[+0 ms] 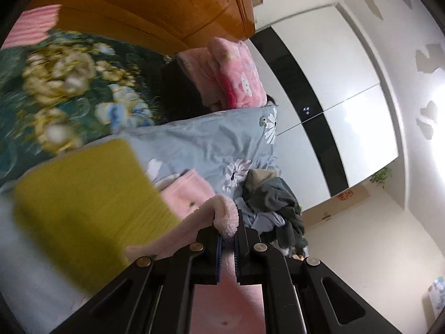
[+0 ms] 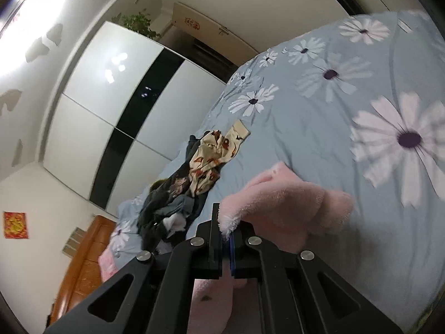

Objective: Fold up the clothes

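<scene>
A fluffy pink garment (image 1: 192,194) hangs between both grippers above the blue flowered bedspread (image 1: 200,144). My left gripper (image 1: 228,239) is shut on its fleecy white-pink edge, which bunches above the pads. In the right wrist view the same pink garment (image 2: 292,206) lifts off the bedspread (image 2: 319,117), with my right gripper (image 2: 226,233) shut on its fuzzy hem. A folded yellow-green cloth (image 1: 83,194) lies on the bed at the left, blurred. A heap of dark and patterned clothes (image 2: 183,192) sits further along the bed, and the same heap (image 1: 275,203) shows in the left wrist view.
A pink folded blanket (image 1: 236,75) and a dark floral quilt (image 1: 69,91) lie by the wooden headboard (image 1: 155,8). A white and black wardrobe (image 2: 119,105) stands beside the bed. A cream patterned garment (image 2: 214,150) tops the heap.
</scene>
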